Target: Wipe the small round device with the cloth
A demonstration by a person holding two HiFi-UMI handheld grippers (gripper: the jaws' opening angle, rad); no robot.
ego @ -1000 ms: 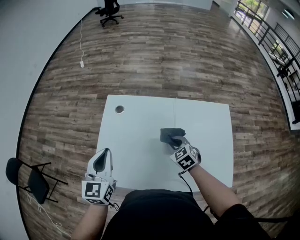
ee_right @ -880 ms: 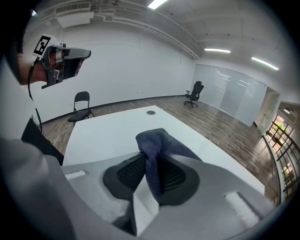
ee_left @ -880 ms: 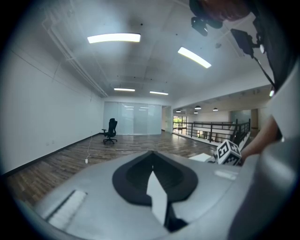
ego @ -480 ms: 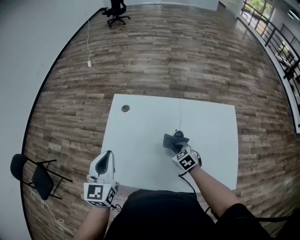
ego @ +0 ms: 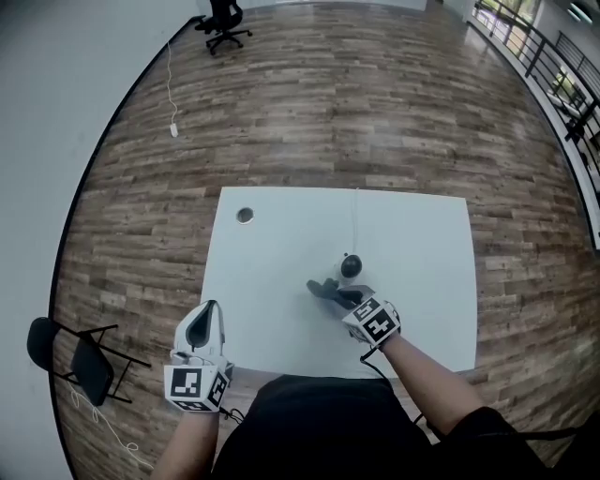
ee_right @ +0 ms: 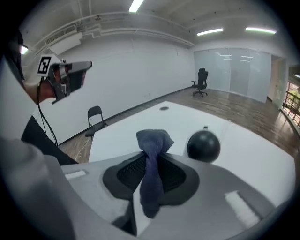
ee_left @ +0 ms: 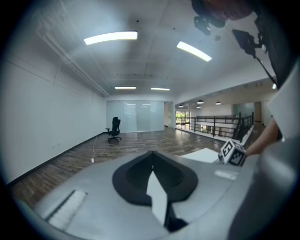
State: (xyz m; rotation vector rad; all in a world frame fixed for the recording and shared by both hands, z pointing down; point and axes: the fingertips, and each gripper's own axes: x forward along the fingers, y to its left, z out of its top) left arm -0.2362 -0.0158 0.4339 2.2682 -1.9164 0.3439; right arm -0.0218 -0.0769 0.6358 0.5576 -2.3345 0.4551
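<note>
Right gripper (ego: 345, 298) is clamped on the cloth (ego: 325, 289). In the right gripper view the jaws stand narrow, pinching the dark blue cloth (ee_right: 152, 159) at its middle. The fabric bunches up past the tips and a tail hangs back between the pads.

The small round device (ego: 351, 266) is a black ball. It sits on the white table (ego: 272, 253), right of centre and just beyond the cloth. From the right gripper view the device (ee_right: 203, 146) lies to the right of the cloth bunch, with a strip of table showing between them (so not touching in that view). A thin cable (ego: 354, 223) runs from the device toward the far edge of the table.

Left gripper (ego: 202, 323) is at the table's near left corner, well apart from the device. Its jaws are together with nothing between them, and its own view points out level into the room.

Other things:
- a small round cap (ego: 245, 216) near the table's far left corner
- a folding chair (ego: 80, 361) on the wood floor (ego: 309, 112) to the left
- an office chair (ego: 220, 19) far back by the wall
</note>
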